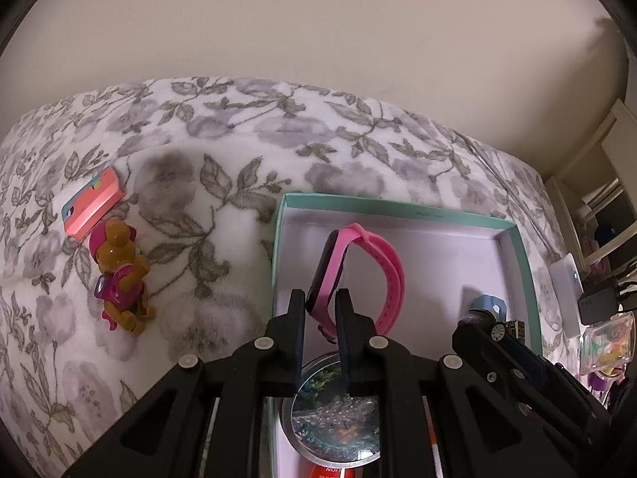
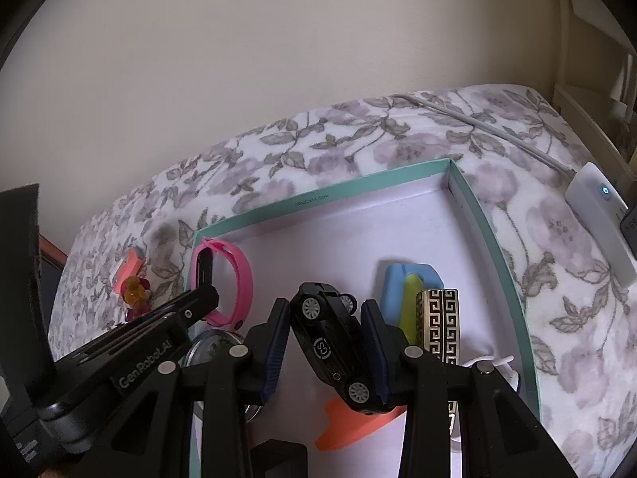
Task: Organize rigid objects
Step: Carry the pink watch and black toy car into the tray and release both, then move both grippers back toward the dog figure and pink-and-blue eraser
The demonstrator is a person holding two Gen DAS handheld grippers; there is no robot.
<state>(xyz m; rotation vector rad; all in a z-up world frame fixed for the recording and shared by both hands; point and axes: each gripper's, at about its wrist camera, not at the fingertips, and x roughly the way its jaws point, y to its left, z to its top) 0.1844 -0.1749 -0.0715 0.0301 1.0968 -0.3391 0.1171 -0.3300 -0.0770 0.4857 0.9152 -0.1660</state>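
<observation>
In the left wrist view my left gripper [image 1: 320, 298] is shut on the dark body of a pink wristwatch [image 1: 382, 275], held over the left side of a teal-rimmed box [image 1: 398, 206]. Its pink strap loops up and to the right. The right wrist view shows the same watch [image 2: 239, 275] in the left gripper [image 2: 207, 294]. My right gripper [image 2: 326, 312] is shut on a black toy car [image 2: 330, 342], tilted nose up above the box floor [image 2: 338, 239]. On the blanket left of the box lie a brown and pink toy dog [image 1: 119, 275] and a coral block [image 1: 95, 207].
Inside the box are a round glass disc [image 1: 334, 418], a blue and yellow piece [image 2: 410, 279], a black and silver patterned bangle [image 2: 442, 326] and an orange shape [image 2: 350, 422]. A white power bank [image 2: 597, 215] with a cable lies on the floral blanket to the right. A wall stands behind.
</observation>
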